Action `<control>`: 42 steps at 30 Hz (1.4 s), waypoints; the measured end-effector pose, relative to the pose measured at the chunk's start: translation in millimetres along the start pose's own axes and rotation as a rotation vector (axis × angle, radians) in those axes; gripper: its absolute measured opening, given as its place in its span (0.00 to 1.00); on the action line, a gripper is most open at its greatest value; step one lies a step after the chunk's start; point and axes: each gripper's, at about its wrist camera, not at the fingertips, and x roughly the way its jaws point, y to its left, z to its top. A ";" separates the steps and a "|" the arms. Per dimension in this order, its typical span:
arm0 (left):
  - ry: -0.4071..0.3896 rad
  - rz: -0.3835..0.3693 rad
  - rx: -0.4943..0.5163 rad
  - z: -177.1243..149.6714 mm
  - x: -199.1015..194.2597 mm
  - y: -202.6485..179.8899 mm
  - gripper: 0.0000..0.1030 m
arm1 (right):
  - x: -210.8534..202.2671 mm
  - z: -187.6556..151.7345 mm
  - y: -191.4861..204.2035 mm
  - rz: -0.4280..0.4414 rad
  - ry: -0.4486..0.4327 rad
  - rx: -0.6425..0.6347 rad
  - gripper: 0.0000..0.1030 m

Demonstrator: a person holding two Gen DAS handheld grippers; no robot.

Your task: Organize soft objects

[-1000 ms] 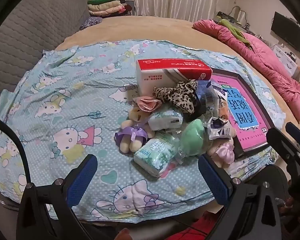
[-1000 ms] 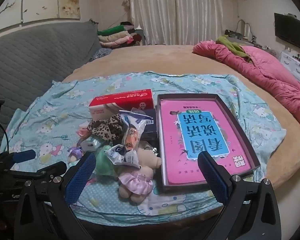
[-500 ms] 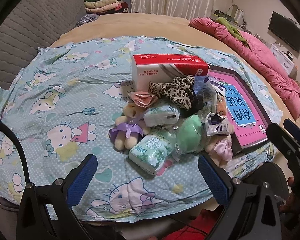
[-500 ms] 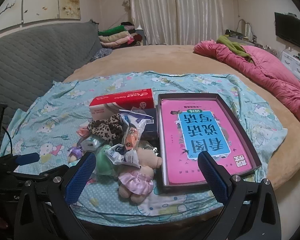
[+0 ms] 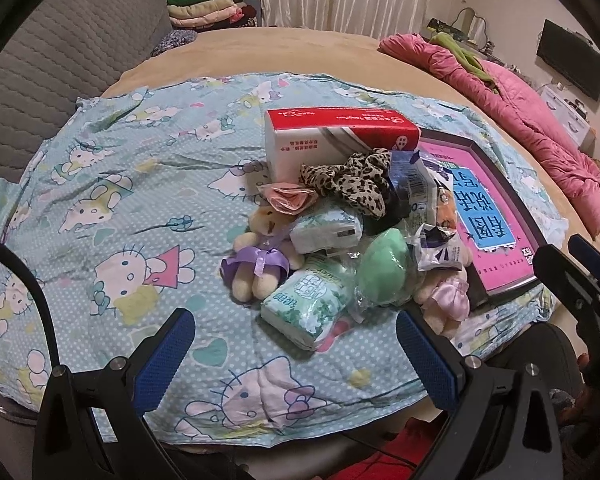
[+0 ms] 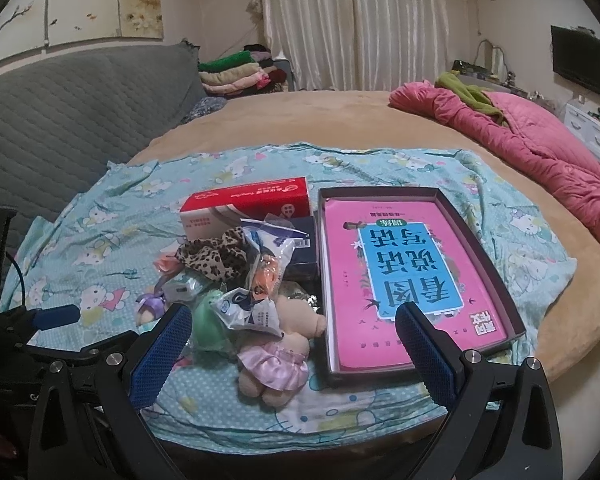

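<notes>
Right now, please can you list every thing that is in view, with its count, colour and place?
tissue box: 1, red and white, behind the pile on the sheet
scrunchie: 1, leopard print, top of the pile
plush dolls: 2, beige; purple bow at left, pink skirt at right
tissue packs: 2, green and white, front and middle of the pile
green soft ball: 1, in clear wrap, centre front
snack packets: 2 or more, blue and white, right of the pile
tray with pink book: 1, dark tray, right of the pile
sheet: 1, light blue with cartoon cats, over the bed
pink quilt: 1, far right
left gripper: jaws open, empty
right gripper: jaws open, empty
</notes>
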 end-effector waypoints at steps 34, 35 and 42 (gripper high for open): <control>0.115 -0.111 -0.005 -11.0 45.9 20.2 0.96 | 34.3 6.3 -0.4 0.038 0.041 0.014 0.98; 0.118 -0.121 -0.006 -11.2 47.9 20.6 0.95 | 38.8 8.5 -1.2 0.045 0.046 0.018 0.98; 0.145 -0.196 -0.047 -10.0 64.4 29.8 0.77 | 76.4 16.9 0.1 0.020 0.116 0.013 0.99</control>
